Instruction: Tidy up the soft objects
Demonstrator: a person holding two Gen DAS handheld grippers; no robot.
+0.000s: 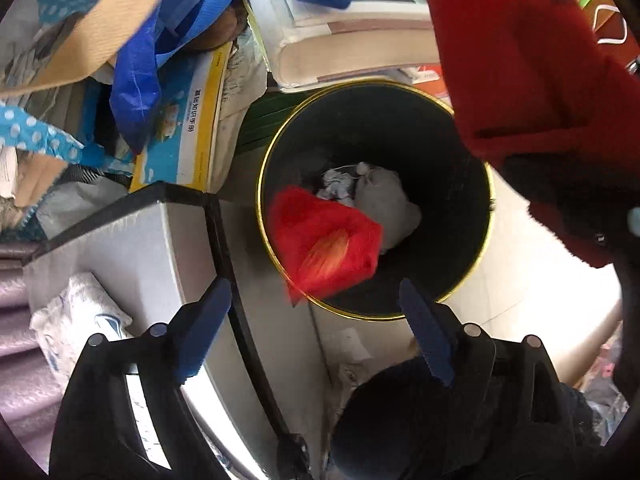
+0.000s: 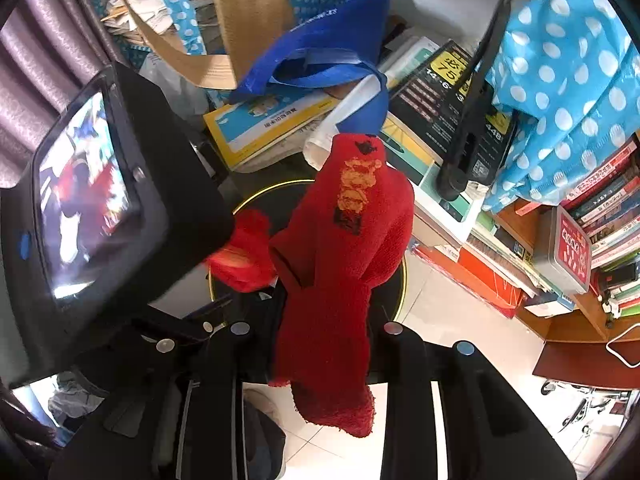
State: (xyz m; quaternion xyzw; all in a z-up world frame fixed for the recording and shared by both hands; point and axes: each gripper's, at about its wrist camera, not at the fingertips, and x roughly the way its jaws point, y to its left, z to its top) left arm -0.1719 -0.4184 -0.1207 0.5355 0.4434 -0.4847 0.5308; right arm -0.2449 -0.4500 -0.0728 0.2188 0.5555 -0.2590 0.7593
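The small red sock (image 1: 325, 240) was blurred in the air just ahead of my left gripper (image 1: 316, 328), over the near rim of the black bin (image 1: 440, 140), touching neither pad. My left jaws stood wide apart, blue pads (image 1: 426, 332) spread to either side with nothing between them. Deeper inside the bin, beyond the sock, lay a grey soft bundle (image 1: 390, 204) and some crumpled pale material.

My right gripper (image 2: 320, 328) was clamped nearly closed on the second red sock (image 2: 348, 264), which stood up between its fingers and carried a yellow and black pattern; its frayed lower end hung below the jaws toward me. From the right wrist view the bin's gold rim (image 2: 276, 186) showed just behind that sock, and the small red sock (image 2: 244, 252) was just to its left, beside the dark body of my left gripper.

Past the bin were stacked books (image 1: 352, 56), a blue bag (image 2: 332, 52) draped over them, and to the right a blue polka-dot bag (image 2: 560, 92) beside a wooden bookshelf (image 2: 600, 208).
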